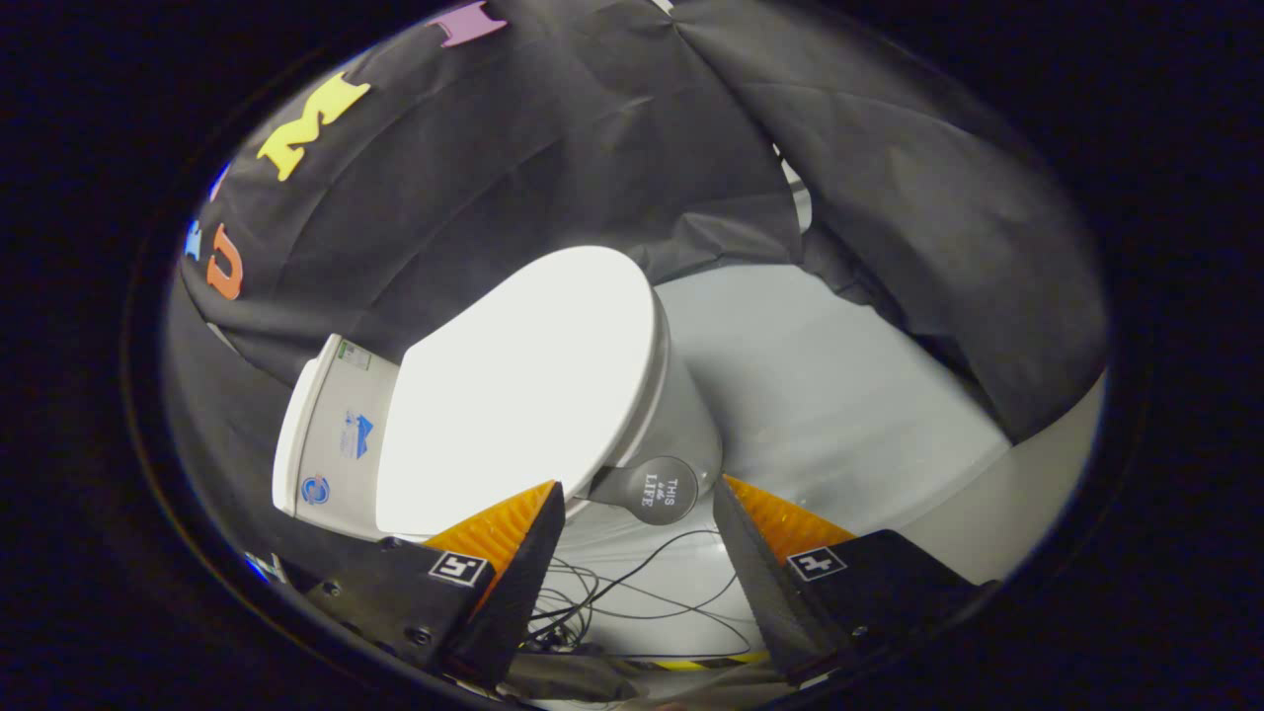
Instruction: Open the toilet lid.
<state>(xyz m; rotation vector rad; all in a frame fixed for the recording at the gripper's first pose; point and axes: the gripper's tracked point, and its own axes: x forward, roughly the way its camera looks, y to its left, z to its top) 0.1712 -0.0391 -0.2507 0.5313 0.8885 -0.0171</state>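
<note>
1. Approach step, by the look of it: glossy white oval plastic toilet lid (523, 385) down flat on the white ceramic toilet bowl (681, 415), not yet lifted.
2. Gripper (639, 487) spread wide, holding nothing.
3. Round dark grey lift handle (660, 490) at the lid's rim, just ahead, between the fingertips.
4. Next, probably: advance, close on that handle, swing upward toward the white tank (331, 434).

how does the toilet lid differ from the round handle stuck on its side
The toilet lid is white, broad and flat; the round handle is dark grey, small and knob-shaped. The lid lies closed over the bowl; the handle sticks out from the lid's rim. The lid's top is plain; the handle's face carries lettering. The handle sits just ahead of the open tongs, untouched, as is the lid.
</note>
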